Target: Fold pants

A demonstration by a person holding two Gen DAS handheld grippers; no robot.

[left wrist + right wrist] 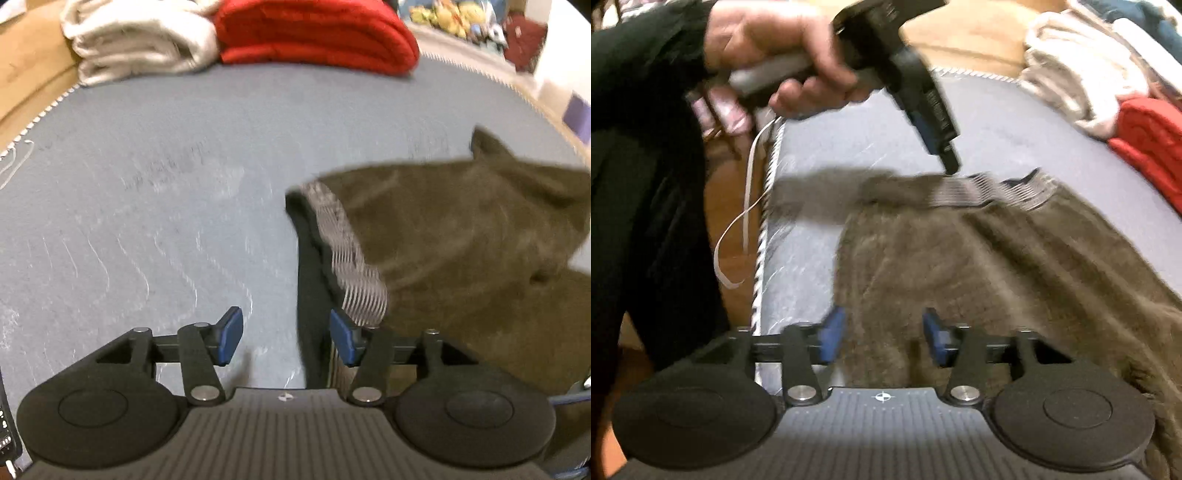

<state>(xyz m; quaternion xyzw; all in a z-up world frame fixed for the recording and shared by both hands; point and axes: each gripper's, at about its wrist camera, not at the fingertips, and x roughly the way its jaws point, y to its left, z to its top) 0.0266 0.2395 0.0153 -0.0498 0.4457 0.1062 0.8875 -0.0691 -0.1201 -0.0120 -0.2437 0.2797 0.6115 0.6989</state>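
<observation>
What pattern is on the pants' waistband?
Grey and white ribbed stripes on the waistband, clearest in the left wrist view.

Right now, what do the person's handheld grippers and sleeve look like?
Both the left gripper and right gripper are black, each with two blue-padded fingers on black linkage arms with silver pivot pins, round black discs at either side, and a ribbed grey body bearing a small crosshair mark. The hand grips a grey handle, and the sleeve is black.
</observation>
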